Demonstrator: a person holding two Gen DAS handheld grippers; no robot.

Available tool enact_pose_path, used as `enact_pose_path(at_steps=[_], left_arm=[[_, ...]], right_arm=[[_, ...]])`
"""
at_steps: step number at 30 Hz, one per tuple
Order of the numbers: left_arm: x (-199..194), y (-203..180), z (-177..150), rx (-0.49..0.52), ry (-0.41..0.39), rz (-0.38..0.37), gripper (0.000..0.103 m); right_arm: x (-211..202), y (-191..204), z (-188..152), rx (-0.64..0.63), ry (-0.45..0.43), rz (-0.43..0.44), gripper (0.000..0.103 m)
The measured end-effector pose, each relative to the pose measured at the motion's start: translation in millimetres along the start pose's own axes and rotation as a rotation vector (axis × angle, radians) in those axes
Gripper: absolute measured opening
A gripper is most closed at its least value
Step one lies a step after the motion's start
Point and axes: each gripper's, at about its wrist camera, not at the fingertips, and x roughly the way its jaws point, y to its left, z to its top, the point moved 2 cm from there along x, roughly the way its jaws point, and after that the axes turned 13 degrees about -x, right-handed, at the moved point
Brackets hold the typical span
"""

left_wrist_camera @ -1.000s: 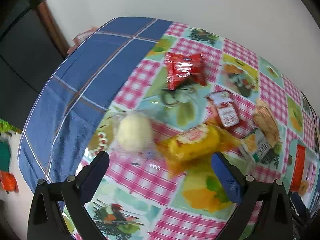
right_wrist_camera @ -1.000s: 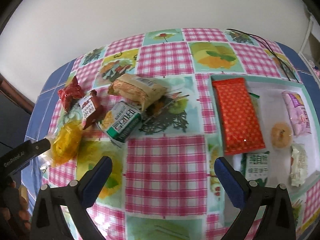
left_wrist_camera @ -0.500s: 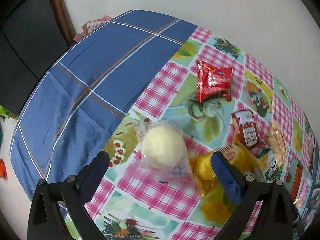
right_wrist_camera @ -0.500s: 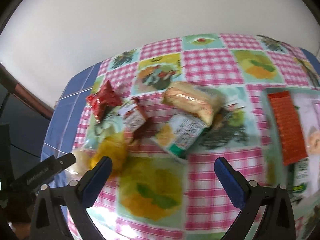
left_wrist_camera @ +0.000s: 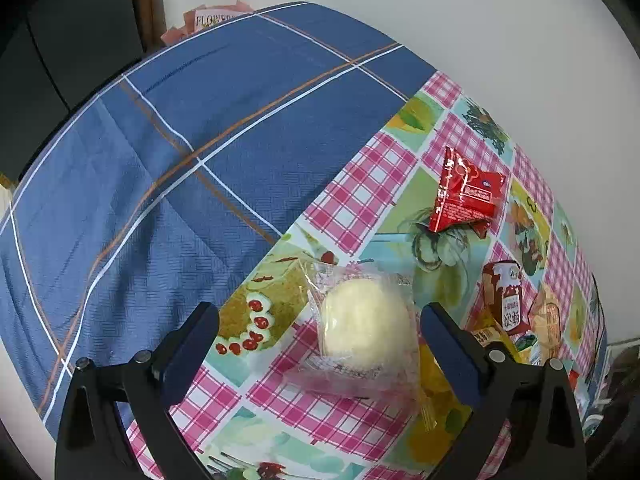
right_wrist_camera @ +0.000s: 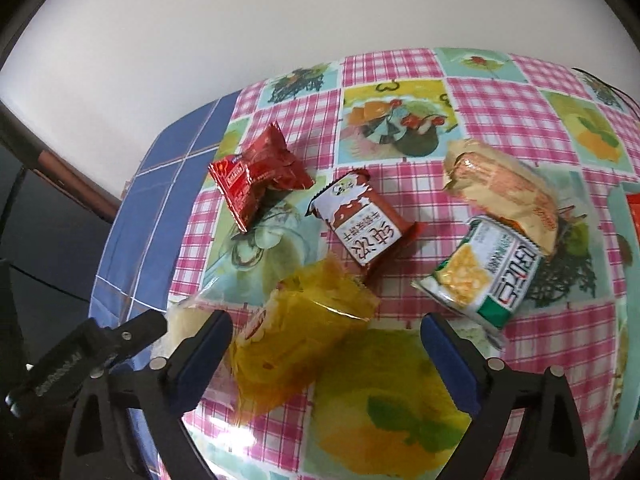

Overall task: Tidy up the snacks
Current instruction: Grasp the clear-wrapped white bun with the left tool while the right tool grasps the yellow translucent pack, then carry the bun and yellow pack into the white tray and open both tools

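The round pale bun in its clear wrapper [left_wrist_camera: 366, 326] now lies between your left gripper [left_wrist_camera: 320, 334] fingers; a second ago it was further ahead, left of the yellow packet. The fingers stand wide open and do not touch it. Your right gripper [right_wrist_camera: 326, 346] has travelled away from the tray and now frames the yellow packet [right_wrist_camera: 296, 344]; its jaws are closing a little, but the pads do not yet press the packet. Both snacks lie on the counter [right_wrist_camera: 400, 188], touching each other. Further out wait the red packet [right_wrist_camera: 256, 172], the brown packet [right_wrist_camera: 362, 224] and the green corn packet [right_wrist_camera: 484, 276]. So two pickups look prepared, none done.
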Motion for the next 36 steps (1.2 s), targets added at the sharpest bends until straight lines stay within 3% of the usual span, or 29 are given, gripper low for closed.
enact_pose_path(at_steps=[5,8,10,12,14,21,25,36], left_arm=[[5,-4,1,0.001,0.018,-0.029,0.100],[8,-10,-2,0.007,0.036,-0.055,0.100],[10,-15,-4,0.018,0.044,-0.064,0.100],[12,-19,-7,0.032,0.043,-0.055,0.100],[15,-23,-9,0.044,0.051,-0.046,0.098],[25,-28,-18,0.077,0.073,-0.011,0.061],[22,-31,-21,0.092,0.066,-0.011,0.056],[0,-47,-43,0.160,0.029,-0.003,0.054]], right_arm=[[13,2,-1,-0.001,0.019,0.001,0.087],[14,2,-2,0.003,0.016,0.024,0.078],[12,2,-2,0.007,0.009,0.036,0.067],[10,1,-2,0.005,0.009,0.048,0.063],[9,-1,-3,0.008,0.009,0.053,0.062],[3,-10,-8,0.018,0.012,0.073,0.056],[-1,-15,-11,0.022,0.013,0.068,0.054],[-23,-26,-26,0.000,0.002,0.043,0.048]])
